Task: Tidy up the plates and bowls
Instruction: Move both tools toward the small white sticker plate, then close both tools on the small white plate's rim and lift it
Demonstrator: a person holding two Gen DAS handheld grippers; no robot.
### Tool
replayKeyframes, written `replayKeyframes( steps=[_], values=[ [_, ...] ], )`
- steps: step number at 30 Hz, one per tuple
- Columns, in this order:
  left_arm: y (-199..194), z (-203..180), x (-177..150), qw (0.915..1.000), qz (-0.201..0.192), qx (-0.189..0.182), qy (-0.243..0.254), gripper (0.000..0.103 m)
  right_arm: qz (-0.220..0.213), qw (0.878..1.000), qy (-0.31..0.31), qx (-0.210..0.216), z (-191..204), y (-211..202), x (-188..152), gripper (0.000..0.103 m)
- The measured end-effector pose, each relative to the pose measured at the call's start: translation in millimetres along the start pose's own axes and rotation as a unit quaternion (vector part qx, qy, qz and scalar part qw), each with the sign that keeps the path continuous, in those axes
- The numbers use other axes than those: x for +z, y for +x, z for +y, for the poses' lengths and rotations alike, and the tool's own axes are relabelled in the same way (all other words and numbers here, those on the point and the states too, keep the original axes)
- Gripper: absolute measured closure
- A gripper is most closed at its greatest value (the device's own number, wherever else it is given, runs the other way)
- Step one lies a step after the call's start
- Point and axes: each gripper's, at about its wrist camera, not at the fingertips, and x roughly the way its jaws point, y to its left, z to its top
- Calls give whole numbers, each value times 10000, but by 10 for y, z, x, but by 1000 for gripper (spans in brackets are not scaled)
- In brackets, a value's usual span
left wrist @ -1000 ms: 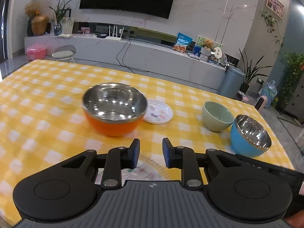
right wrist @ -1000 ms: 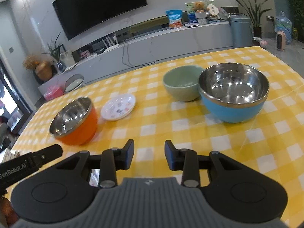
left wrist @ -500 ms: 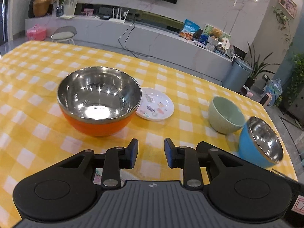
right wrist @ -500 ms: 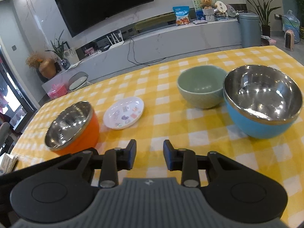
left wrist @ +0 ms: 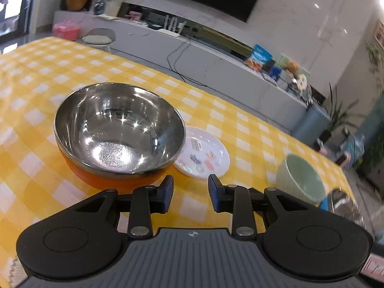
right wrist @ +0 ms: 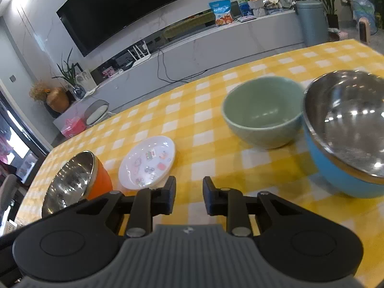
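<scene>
Left wrist view
- Left gripper (left wrist: 190,195): low over the bench (left wrist: 36,84), jaws a narrow way apart with nothing between them; they have just been opening.
- Orange bowl (left wrist: 118,132): upright, just beyond the left jaw, steel inside showing.
- Small plate (left wrist: 204,156): flat, its left edge tucked behind the orange bowl's rim.
- Green bowl (left wrist: 303,181): far right, near the bench edge.
- Blue bowl (left wrist: 340,202): only a sliver shows, beside the green bowl.
- Open room: bare checked cloth to the left and behind.

Right wrist view
- Right gripper (right wrist: 188,198): jaws narrow, empty, just been closing.
- Blue bowl (right wrist: 345,141): right, touching or just beside the green bowl (right wrist: 262,111).
- Small plate (right wrist: 147,162): near the orange bowl (right wrist: 76,182).
- Open room: clear cloth between plate and green bowl.
</scene>
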Motion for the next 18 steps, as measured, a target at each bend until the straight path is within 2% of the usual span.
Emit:
replayKeyframes(
  steps=[4,11,18],
  values=[
    [87,26,44,9993,-26,-10,-369,69,-46,9997,138,208,-3,108,48,86],
    [314,106,72,9941,194,84,-1064,70,58,9975,451,537,-104,334,144,88],
    [436,127,55,9918,209,232,-1243,75,172,9965,439,692,-91,512,202,89]
  ],
)
